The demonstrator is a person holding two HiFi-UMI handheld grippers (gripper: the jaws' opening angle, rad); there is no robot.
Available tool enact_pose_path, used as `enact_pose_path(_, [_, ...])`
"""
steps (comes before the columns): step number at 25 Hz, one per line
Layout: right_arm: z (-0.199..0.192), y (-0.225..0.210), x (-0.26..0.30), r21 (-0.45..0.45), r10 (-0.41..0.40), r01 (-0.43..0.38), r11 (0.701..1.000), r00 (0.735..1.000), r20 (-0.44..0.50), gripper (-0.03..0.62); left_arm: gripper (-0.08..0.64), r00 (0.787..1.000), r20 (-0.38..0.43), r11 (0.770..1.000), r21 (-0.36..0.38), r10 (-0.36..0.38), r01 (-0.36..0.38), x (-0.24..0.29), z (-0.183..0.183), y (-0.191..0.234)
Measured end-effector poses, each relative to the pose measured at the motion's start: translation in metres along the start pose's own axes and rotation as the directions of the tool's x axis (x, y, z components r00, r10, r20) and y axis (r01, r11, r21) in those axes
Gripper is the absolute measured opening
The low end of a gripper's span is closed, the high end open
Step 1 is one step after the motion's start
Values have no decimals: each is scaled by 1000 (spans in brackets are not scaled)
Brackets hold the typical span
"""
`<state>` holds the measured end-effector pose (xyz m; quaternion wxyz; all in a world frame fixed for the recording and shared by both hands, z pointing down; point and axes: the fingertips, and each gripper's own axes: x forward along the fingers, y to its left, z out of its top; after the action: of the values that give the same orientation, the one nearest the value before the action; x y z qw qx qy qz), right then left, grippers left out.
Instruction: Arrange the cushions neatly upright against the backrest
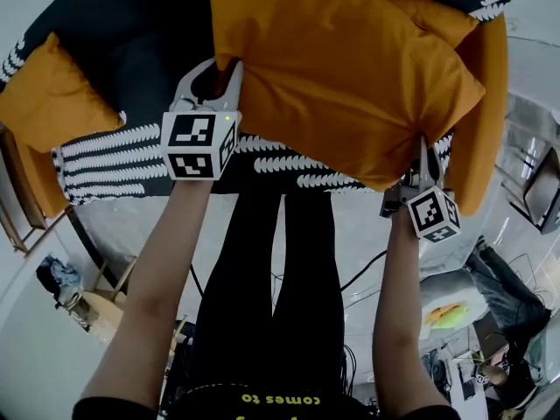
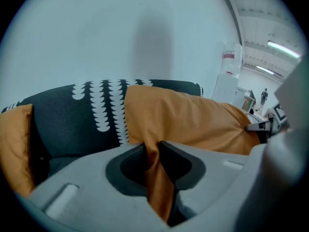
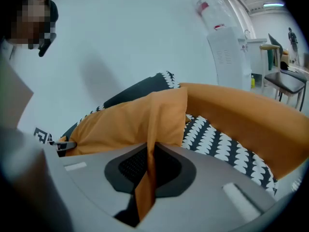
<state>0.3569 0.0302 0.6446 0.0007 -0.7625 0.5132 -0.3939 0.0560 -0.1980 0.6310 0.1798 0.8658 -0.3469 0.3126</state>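
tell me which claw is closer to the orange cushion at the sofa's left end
Left. The left claw grips a corner of the big cushion just right of that small cushion; the right claw pinches the opposite corner, farther across the sofa.

I lose most of the sofa [image 1: 149, 68] seat and backrest behind the big cushion [image 1: 350, 77], whose top is cropped. The second cushion [image 2: 14, 149] at the sofa's left end runs out of frame.
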Motion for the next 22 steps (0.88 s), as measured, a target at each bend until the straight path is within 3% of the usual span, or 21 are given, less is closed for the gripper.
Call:
enact_pose_path(4, [20, 37, 2, -19, 96, -96, 995, 995, 2, 31, 60, 997, 26, 990, -128, 68, -64, -37, -14, 26])
enact_pose_path(8, [35, 95, 8, -90, 199, -198, 976, 980, 4, 29, 52, 984, 61, 972, -180, 165, -151, -82, -18, 64])
enact_pose_path(15, [40, 225, 48, -188, 356, -349, 918, 934, 4, 29, 51, 932, 130, 916, -276, 337, -293, -149, -29, 168])
enact_pose_path(22, [84, 314, 84, -265, 463, -432, 862, 884, 65, 31, 48, 874, 222, 882, -302, 433, -361, -183, 12, 228])
